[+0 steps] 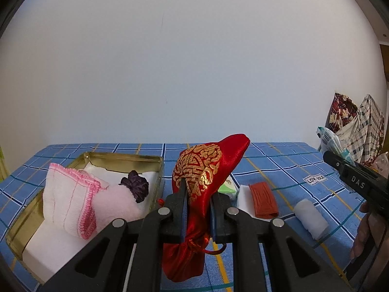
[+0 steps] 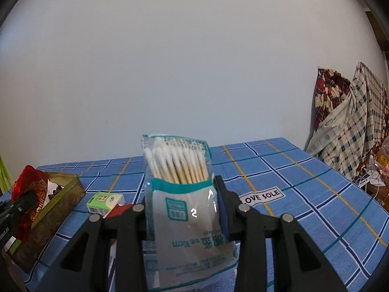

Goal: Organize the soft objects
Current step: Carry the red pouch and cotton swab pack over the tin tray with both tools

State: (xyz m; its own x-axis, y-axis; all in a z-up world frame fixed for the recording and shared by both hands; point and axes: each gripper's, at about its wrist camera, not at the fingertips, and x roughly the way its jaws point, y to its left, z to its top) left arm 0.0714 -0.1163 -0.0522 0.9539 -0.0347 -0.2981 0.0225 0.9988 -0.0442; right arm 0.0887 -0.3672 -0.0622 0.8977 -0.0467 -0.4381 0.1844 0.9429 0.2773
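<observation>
My left gripper (image 1: 198, 194) is shut on a red satin pouch with gold print (image 1: 203, 177), held above the blue checked cloth just right of a gold tin (image 1: 136, 157). The tin holds a white cloth with pink trim (image 1: 68, 197), a pink fluffy piece (image 1: 116, 202) and a dark purple knot (image 1: 136, 185). My right gripper (image 2: 181, 194) is shut on a clear bag of cotton swabs (image 2: 180, 189), held upright above the cloth. The pouch (image 2: 29, 185) and tin (image 2: 58, 194) show at the left of the right wrist view.
On the cloth lie a green and white small box (image 1: 228, 188), a folded orange-red cloth (image 1: 263, 199) on a white sheet, and a white roll (image 1: 311, 217). Patterned pillows (image 2: 350, 119) lean at the far right. A wall stands behind the table.
</observation>
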